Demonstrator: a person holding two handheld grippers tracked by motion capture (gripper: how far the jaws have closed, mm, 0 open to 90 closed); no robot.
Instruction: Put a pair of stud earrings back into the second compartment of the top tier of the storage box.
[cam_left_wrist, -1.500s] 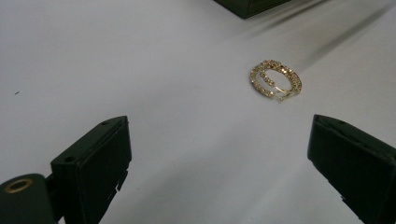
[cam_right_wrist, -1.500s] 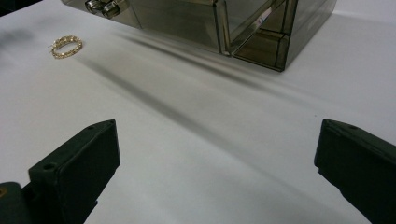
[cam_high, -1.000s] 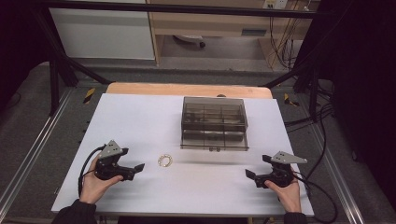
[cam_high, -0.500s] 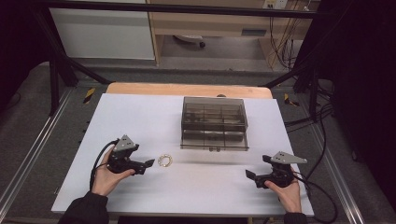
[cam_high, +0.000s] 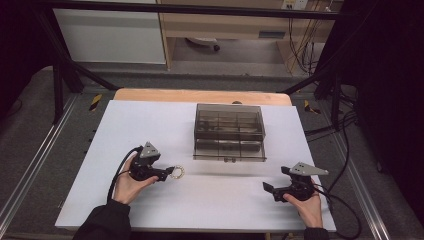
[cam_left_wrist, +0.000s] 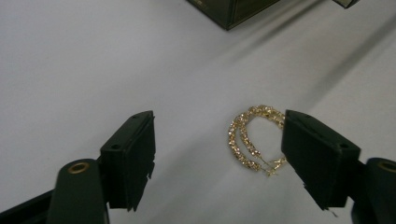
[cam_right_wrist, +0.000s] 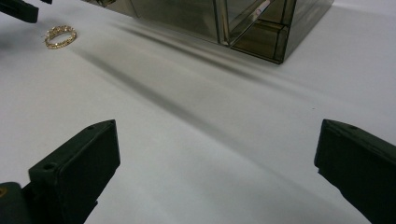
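White table surface (cam_high: 210, 200) carried a smoky transparent compartment box (cam_high: 229, 132) at centre rear. Right gripper (cam_high: 274, 190) rested near the front right edge, jaws spread wide, nothing between them. Left gripper (cam_high: 167, 175) sat front left, jaws spread, straddling the gold hoop earrings (cam_left_wrist: 254, 137), which lay flat on the table close to one jaw.

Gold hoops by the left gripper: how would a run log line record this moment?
left gripper open, reaching | gold hoops flat on table, ungrasped | right gripper open, idle
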